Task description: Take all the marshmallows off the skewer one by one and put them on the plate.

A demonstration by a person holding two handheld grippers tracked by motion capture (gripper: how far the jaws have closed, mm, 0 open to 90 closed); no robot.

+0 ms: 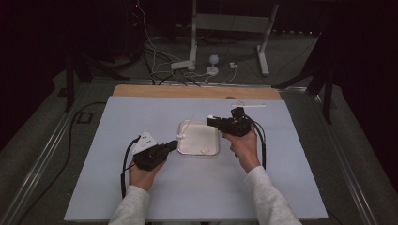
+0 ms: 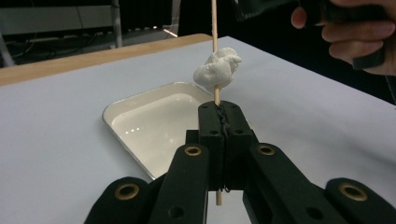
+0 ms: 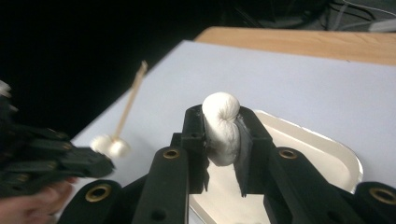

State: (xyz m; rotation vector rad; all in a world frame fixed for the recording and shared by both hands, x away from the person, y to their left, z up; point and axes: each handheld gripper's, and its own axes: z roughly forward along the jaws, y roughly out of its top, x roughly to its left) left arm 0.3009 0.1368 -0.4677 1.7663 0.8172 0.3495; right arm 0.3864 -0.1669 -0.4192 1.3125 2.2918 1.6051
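Note:
My left gripper [image 1: 175,145] [image 2: 219,108] is shut on the lower end of a thin wooden skewer [image 1: 189,122] [image 2: 215,28]. A white marshmallow [image 1: 180,137] [image 2: 217,69] is threaded on the skewer just above the jaws. The skewer stands at the left edge of a shallow white tray [image 1: 199,140] [image 2: 140,121]. My right gripper [image 1: 210,121] [image 3: 222,122] is shut on a second white marshmallow [image 1: 210,116] [image 3: 221,105], squeezed between its pads over the tray's [image 3: 327,149] far right corner. In the right gripper view, the left gripper [image 3: 100,167] holds the skewer [image 3: 130,100] with its marshmallow [image 3: 109,145] off to the left.
A small white piece [image 1: 205,150] lies in the tray's near right corner. A thin white stick [image 1: 248,106] lies near the table's back edge, where a wooden strip [image 1: 197,91] runs. Beyond it on the floor are cables and a white stand [image 1: 192,56].

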